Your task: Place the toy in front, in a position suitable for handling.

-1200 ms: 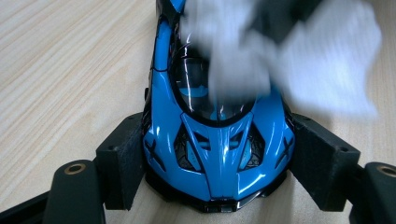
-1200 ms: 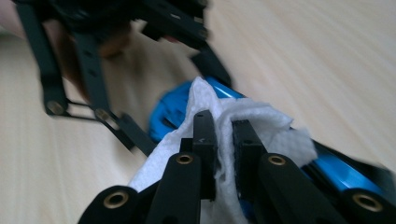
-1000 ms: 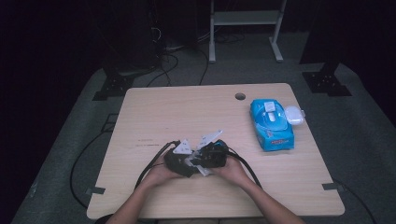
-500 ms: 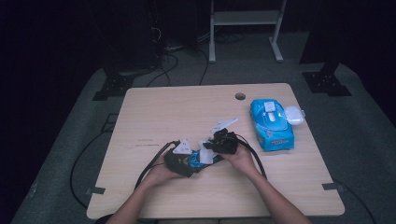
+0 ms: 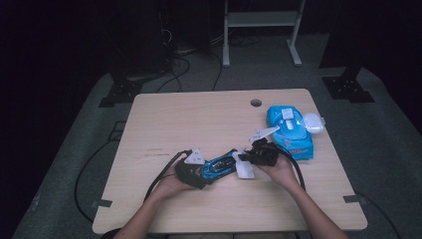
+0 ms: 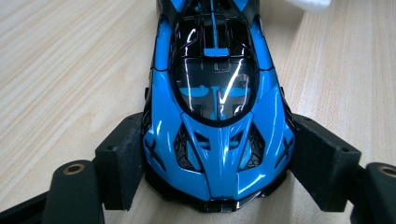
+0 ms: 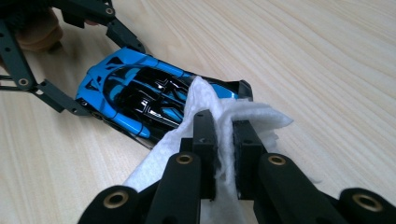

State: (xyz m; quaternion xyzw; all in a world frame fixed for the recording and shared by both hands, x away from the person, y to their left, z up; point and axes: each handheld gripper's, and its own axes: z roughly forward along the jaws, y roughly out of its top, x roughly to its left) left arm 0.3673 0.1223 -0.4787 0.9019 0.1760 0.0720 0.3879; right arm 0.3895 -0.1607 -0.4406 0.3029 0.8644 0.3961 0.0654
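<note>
A glossy blue and black toy car (image 6: 217,116) lies on the wooden table (image 5: 199,119), nose toward my left gripper (image 6: 217,158). That gripper's pads press on both sides of the car's front; its jaws have just been opening slightly, with the car still between them. In the high view the car (image 5: 219,167) sits between my hands, the left gripper (image 5: 206,172) at its left end. My right gripper (image 7: 225,135) is shut on a folded white wipe (image 7: 247,114), which drapes against the car's (image 7: 140,98) rear. From above, the right gripper (image 5: 246,159) holds the wipe (image 5: 245,170) at the car's right end.
A blue pack of wipes (image 5: 291,132) with a white lid lies right of my right hand, near the table's right edge. A round cable hole (image 5: 256,103) sits at the back. Black cables trail off the left front. A metal stand (image 5: 259,20) rises behind the table.
My right gripper has moved to the right with the wipe, from over the car's middle to its right end. The left gripper and the car have stayed in place.
</note>
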